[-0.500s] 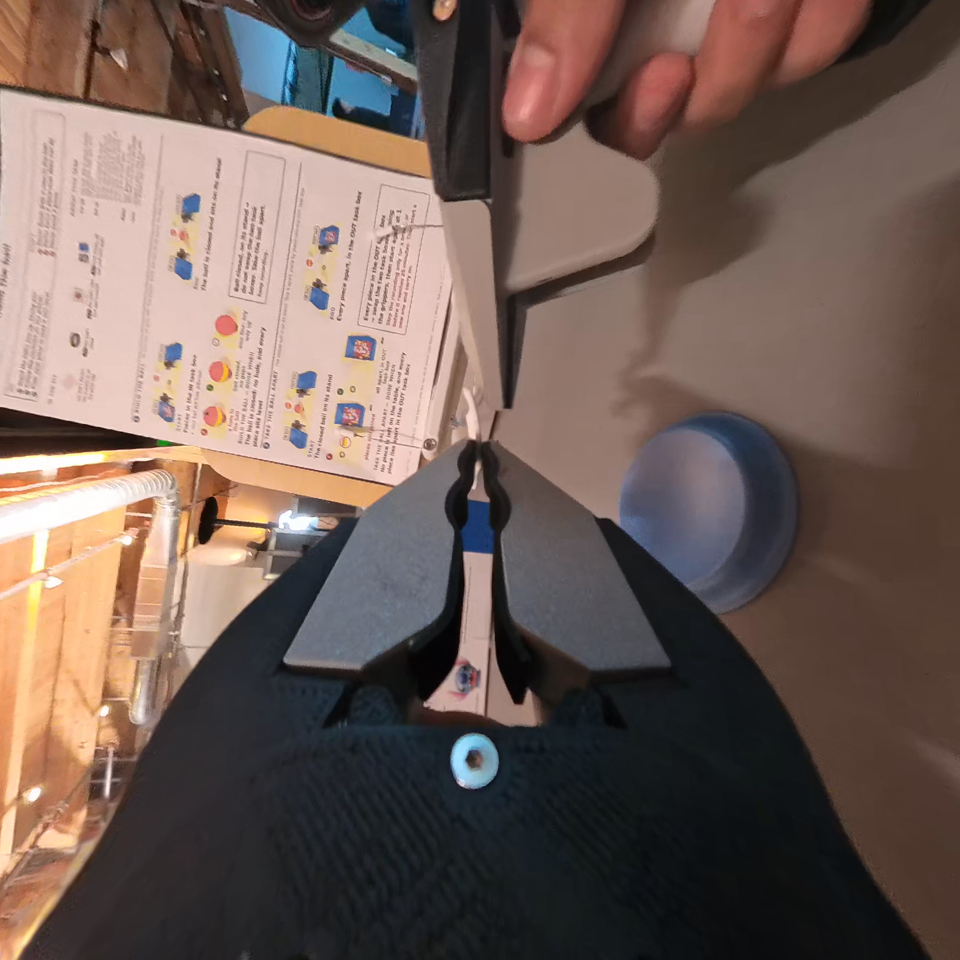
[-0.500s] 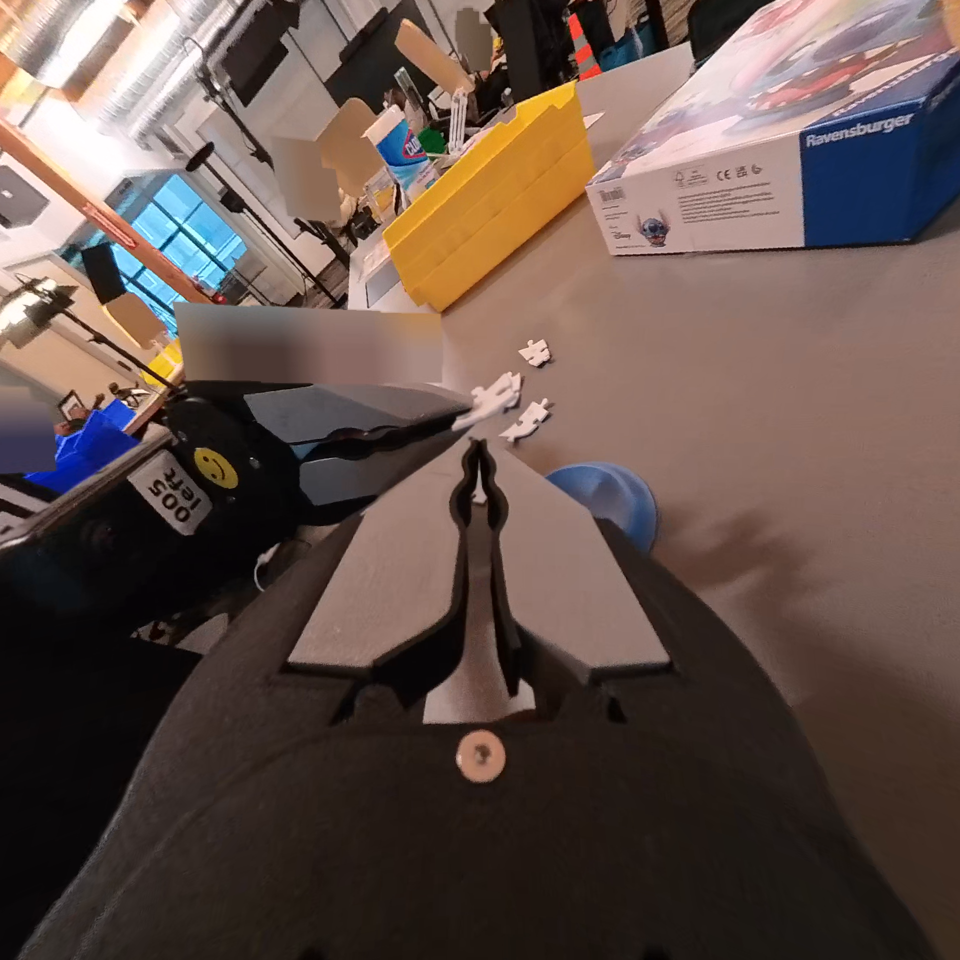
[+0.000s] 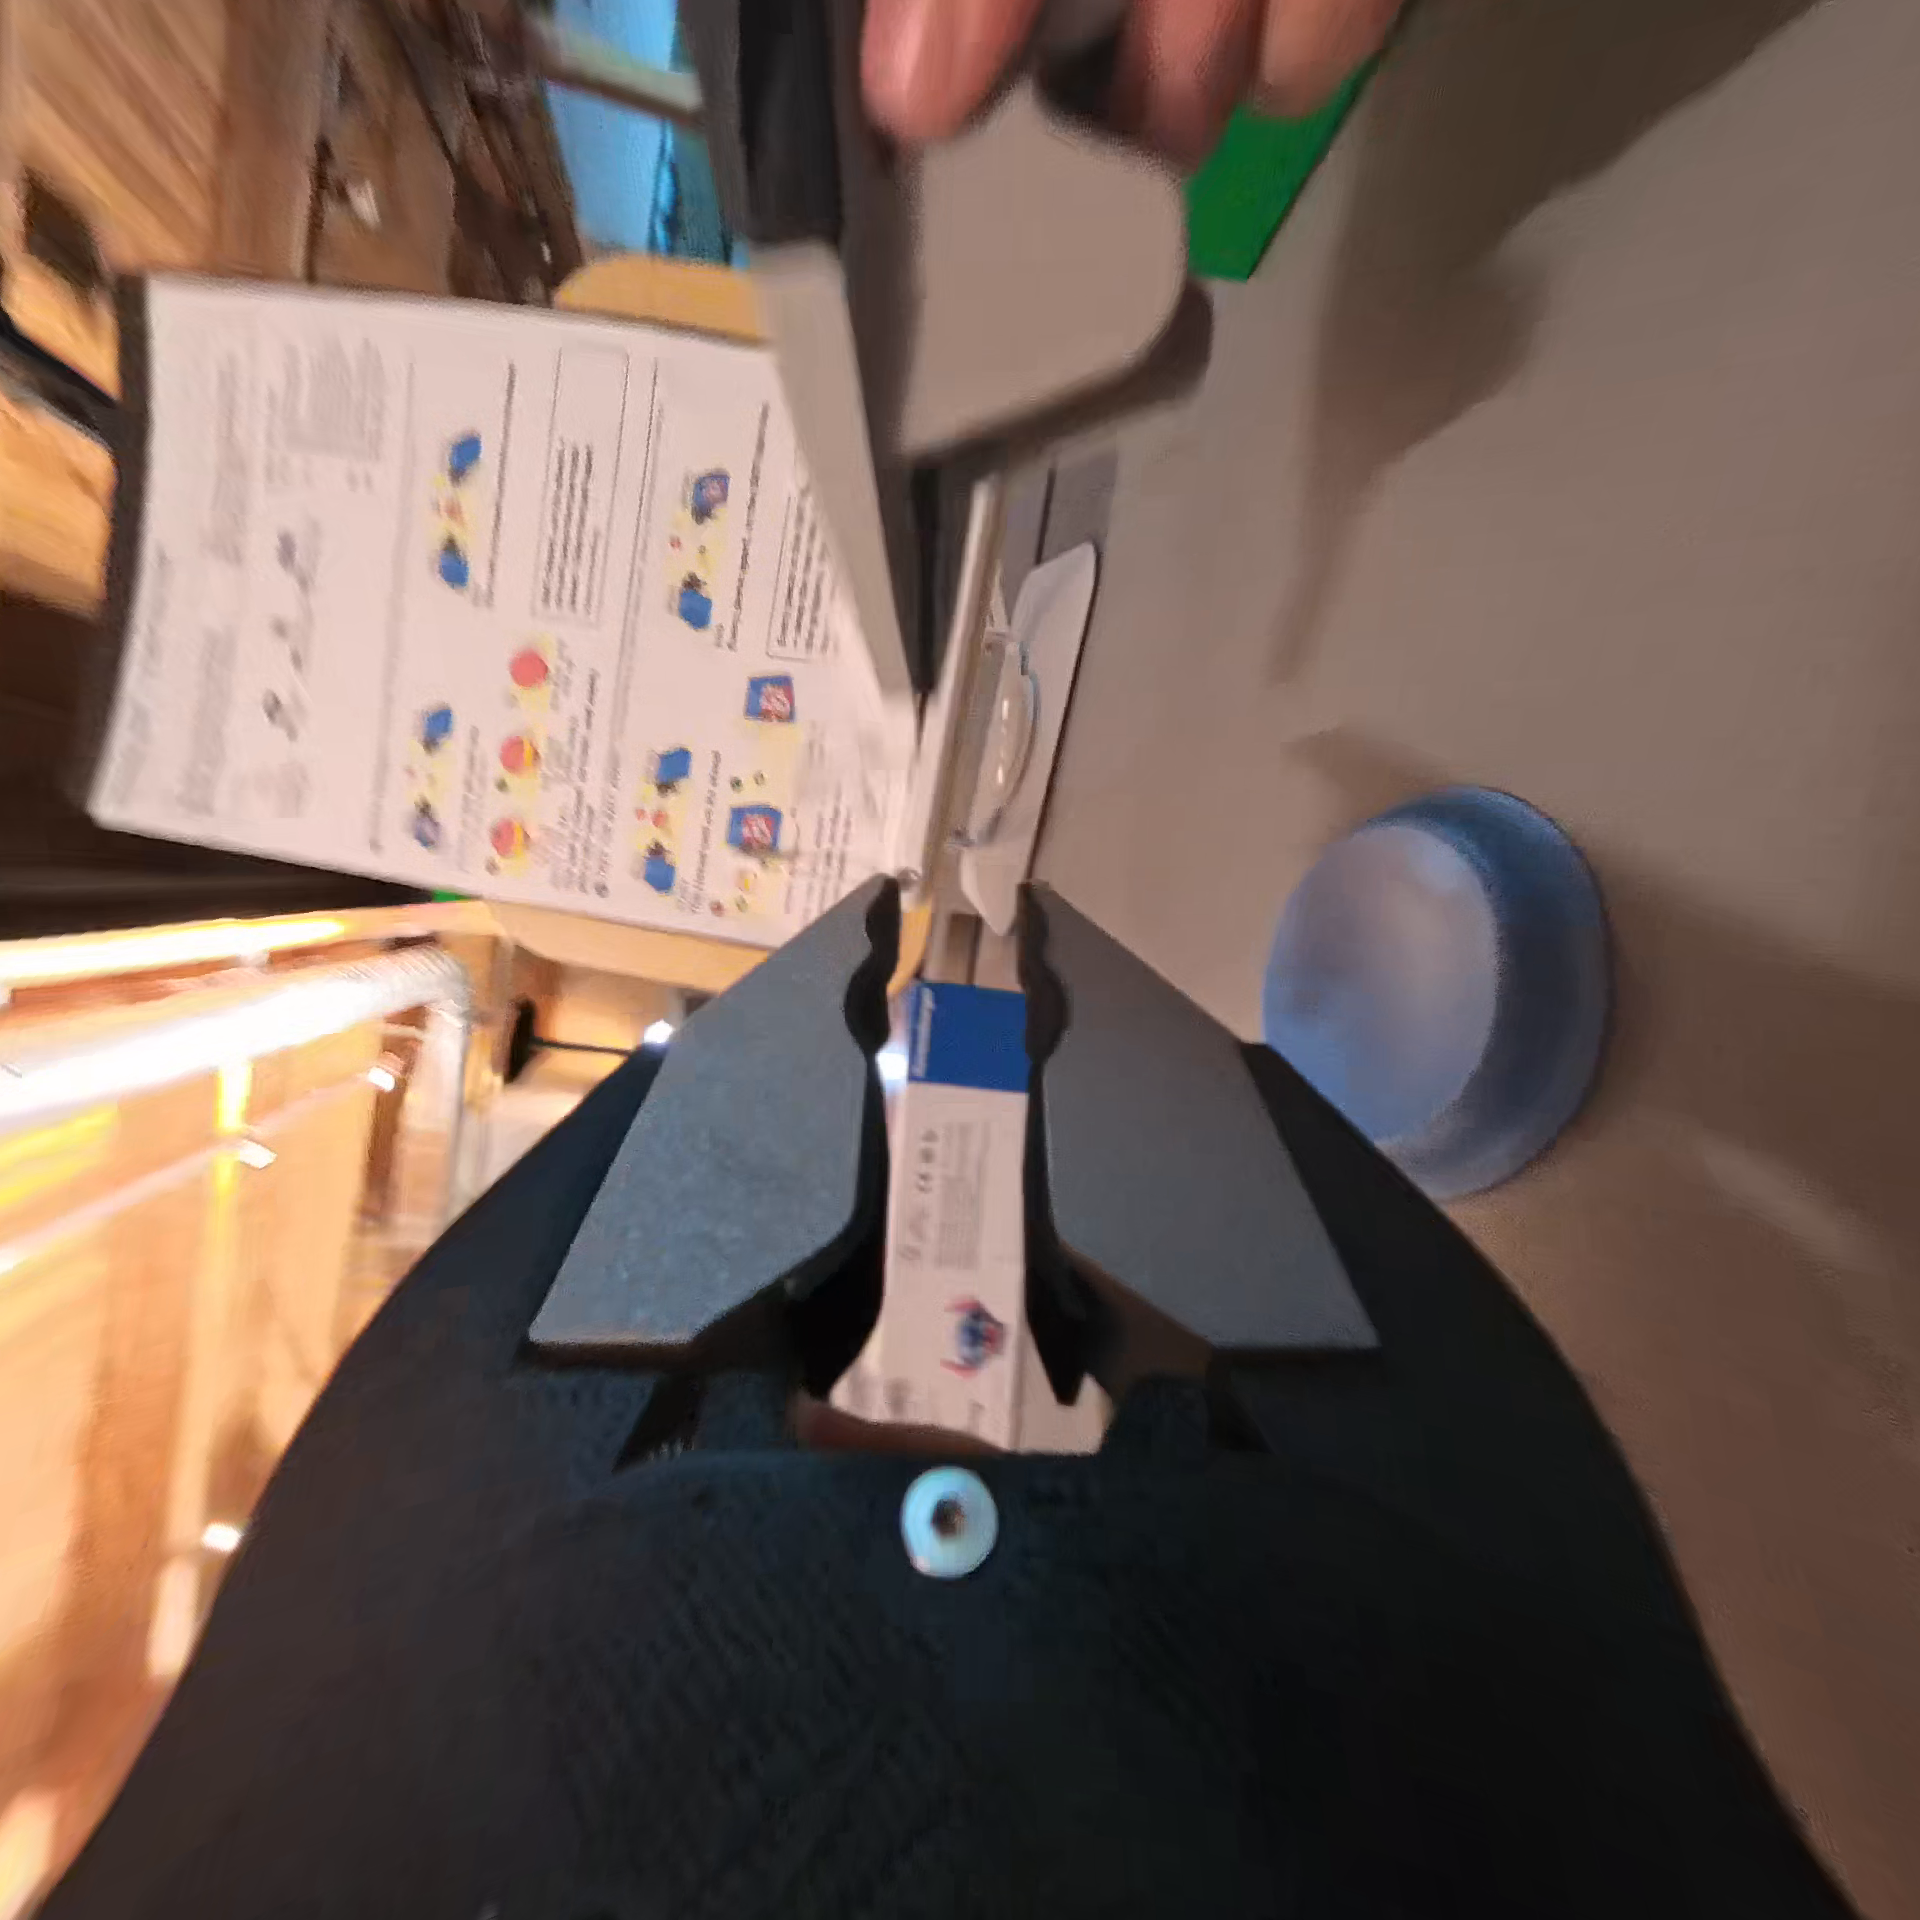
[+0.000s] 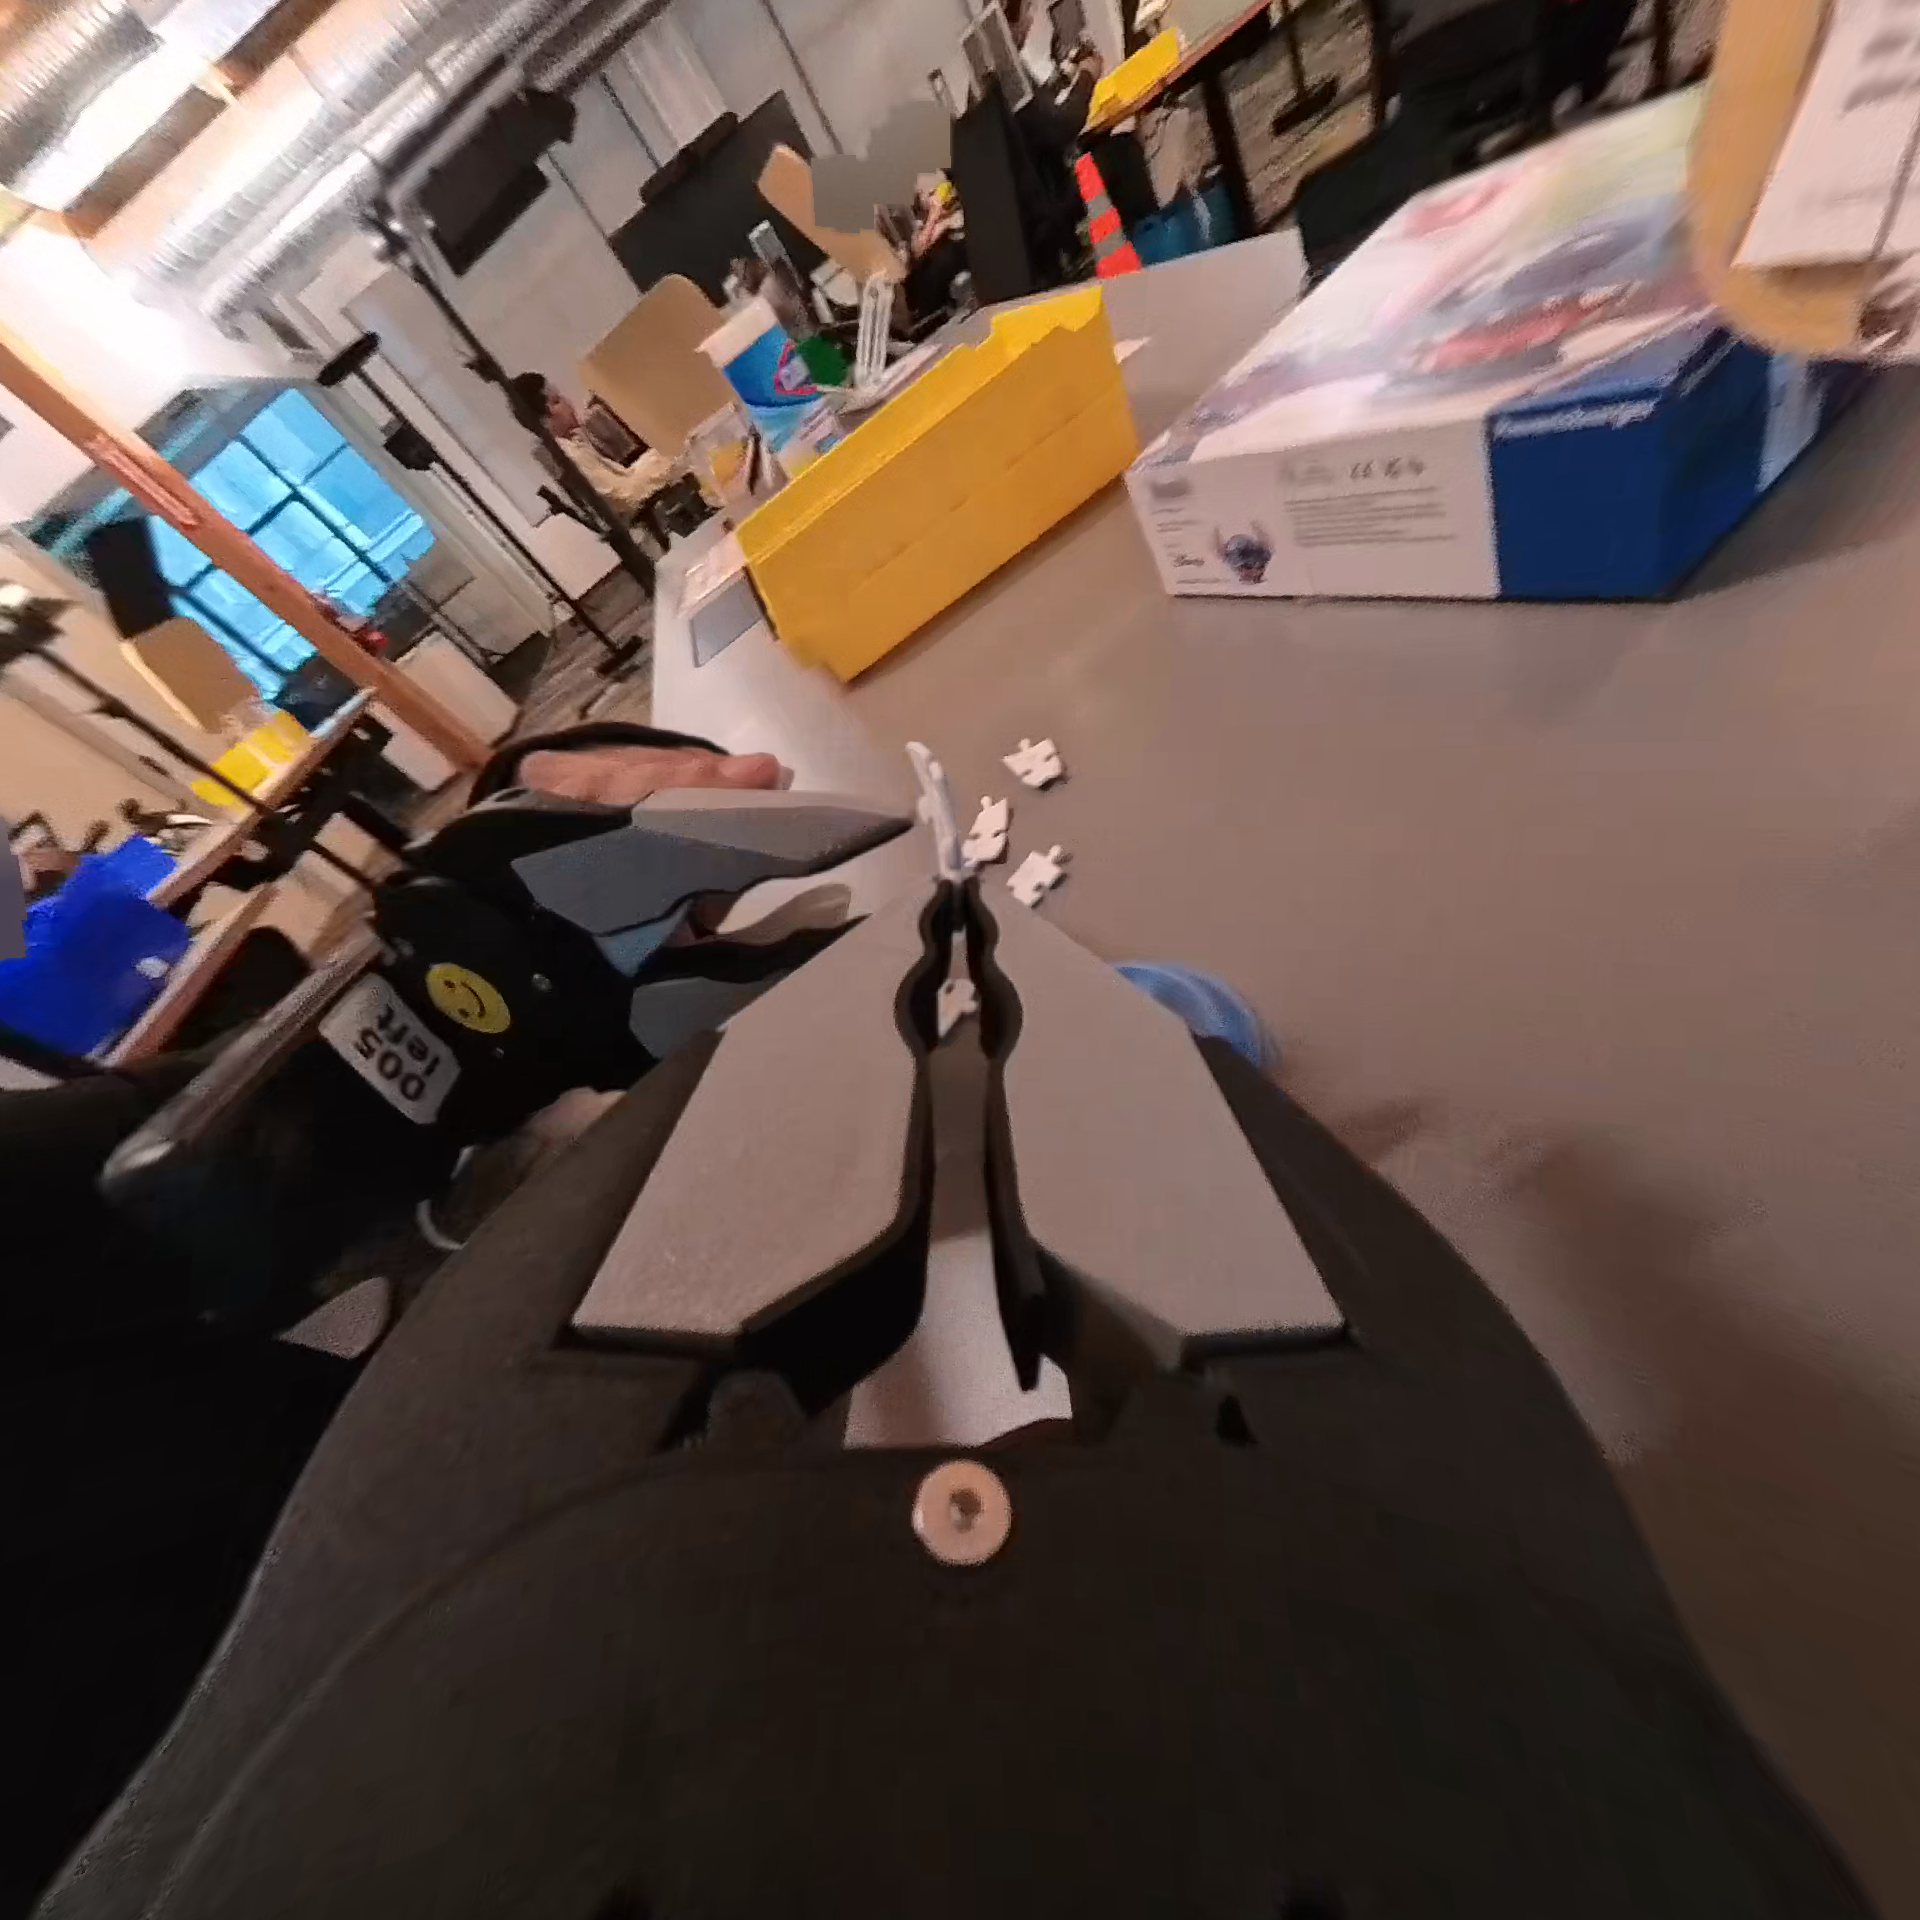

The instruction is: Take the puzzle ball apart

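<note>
1. Your left gripper (image 3: 961,894) has just spread apart and grips nothing.
2. Your right gripper (image 4: 954,896) stays clamped on the white puzzle piece (image 4: 935,816), at frame centre.
3. Three loose pieces (image 4: 1013,821) lie on the table (image 4: 1455,935) just beyond.

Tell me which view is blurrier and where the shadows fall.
Left wrist view: motion-blurred throughout, the instruction sheet smeared; a soft shadow crosses the table. Right wrist view: sharper, puzzle pieces crisp, the box softer, fisheye-bent edges.

Both wrist cams sit low over the table (image 4: 1455,935), close up; left's rolled sideways, both catch the blue dish (image 3: 1444,987).
</note>
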### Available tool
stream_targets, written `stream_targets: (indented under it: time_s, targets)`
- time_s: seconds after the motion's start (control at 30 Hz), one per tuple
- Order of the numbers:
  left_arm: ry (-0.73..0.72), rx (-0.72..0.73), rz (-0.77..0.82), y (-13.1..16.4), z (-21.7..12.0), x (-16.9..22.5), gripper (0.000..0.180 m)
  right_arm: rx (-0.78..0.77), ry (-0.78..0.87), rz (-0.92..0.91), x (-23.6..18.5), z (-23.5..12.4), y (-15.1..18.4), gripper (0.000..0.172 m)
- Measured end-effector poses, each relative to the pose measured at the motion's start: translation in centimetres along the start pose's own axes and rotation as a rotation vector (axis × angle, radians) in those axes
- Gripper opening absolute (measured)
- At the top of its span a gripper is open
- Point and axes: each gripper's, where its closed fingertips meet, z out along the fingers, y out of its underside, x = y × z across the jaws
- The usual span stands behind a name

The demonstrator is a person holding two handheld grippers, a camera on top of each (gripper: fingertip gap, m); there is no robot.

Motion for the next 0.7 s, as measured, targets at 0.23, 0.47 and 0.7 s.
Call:
stream_targets:
  time_s: [0.23, 0.47, 0.7]
  targets:
    - [0.325, -0.274, -0.583, 10.5, -5.1, 0.5, 0.032, -0.100, 0.749, -0.291, 6.7, -16.0, -5.8, 0.000]
    - [0.656, -0.453, -0.833, 17.1, -6.0, 6.2, 0.053, -0.114, 0.928, -0.415, 8.4, -16.9, -8.4, 0.037]
    - [0.688, -0.419, -0.851, 16.8, -4.6, 7.4, 0.008, -0.370, 0.167, -0.363, -1.7, 6.4, 3.3, 0.043]
